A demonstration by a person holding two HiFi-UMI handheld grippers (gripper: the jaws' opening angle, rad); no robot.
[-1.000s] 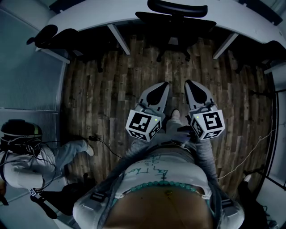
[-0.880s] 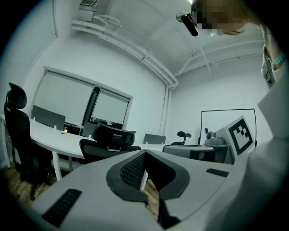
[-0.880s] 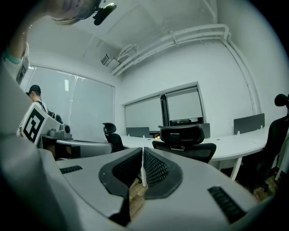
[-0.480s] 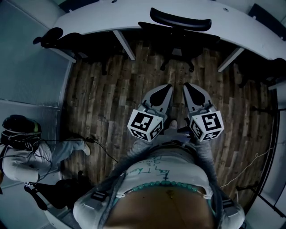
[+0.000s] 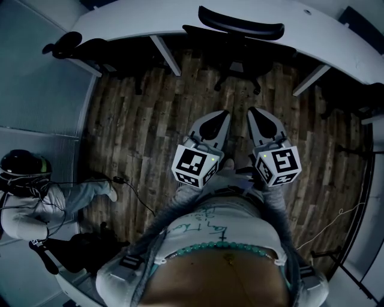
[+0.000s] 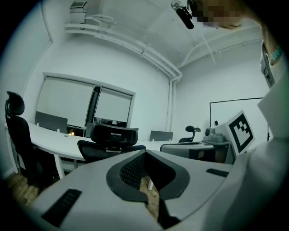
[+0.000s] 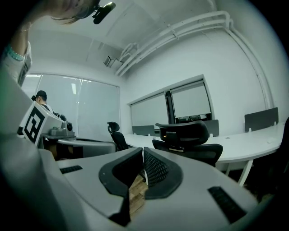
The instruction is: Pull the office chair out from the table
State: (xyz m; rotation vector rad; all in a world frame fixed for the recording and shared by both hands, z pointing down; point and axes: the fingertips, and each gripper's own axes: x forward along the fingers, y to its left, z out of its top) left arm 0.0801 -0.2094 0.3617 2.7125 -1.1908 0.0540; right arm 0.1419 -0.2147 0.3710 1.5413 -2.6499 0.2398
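Your left tongs (image 5: 221, 115) and right tongs (image 5: 254, 112) are both closed tight with nothing between them, held side by side above the wood floor (image 5: 144, 120). The chair (image 5: 240, 36) stands straight ahead of you, pushed in at the table (image 5: 138, 18), well apart from both tongs.

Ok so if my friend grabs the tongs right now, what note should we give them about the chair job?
Left tongs: shut, empty, pointing toward the office chair, not touching it.
Right tongs: shut, empty, beside the left pair, also short of the chair.
Chair: tucked in at the white table, across the wooden floor.
Done: chair not pulled out yet.
Left: get closer, open the tongs, probably grip the chair's back, pull it out.
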